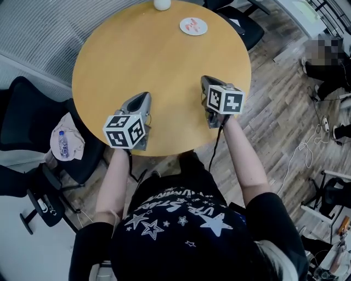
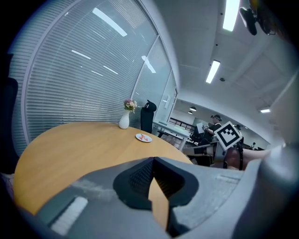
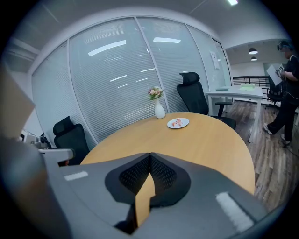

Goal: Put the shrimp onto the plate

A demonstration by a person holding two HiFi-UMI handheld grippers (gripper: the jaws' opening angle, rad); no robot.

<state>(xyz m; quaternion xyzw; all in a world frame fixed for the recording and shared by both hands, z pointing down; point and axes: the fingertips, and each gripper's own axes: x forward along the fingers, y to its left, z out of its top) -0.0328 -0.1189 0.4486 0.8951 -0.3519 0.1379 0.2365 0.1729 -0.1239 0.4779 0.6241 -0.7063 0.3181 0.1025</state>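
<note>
A small white plate (image 1: pixel 193 26) sits at the far side of the round wooden table (image 1: pixel 159 66), with pink shrimp (image 1: pixel 191 23) lying on it. The same plate shows in the left gripper view (image 2: pixel 143 137) and in the right gripper view (image 3: pixel 178 123), far ahead of both grippers. My left gripper (image 1: pixel 143 96) rests near the table's front edge, shut and empty, its fingertips touching (image 2: pixel 153 159). My right gripper (image 1: pixel 204 79) lies beside it to the right, also shut on nothing (image 3: pixel 150 155).
A white vase (image 1: pixel 161 4) with flowers (image 3: pixel 155 92) stands at the table's far edge, next to the plate. Black office chairs (image 1: pixel 241 24) ring the table; one at left (image 1: pixel 33 137) holds a bag with a bottle. A person (image 3: pixel 286 88) stands at right.
</note>
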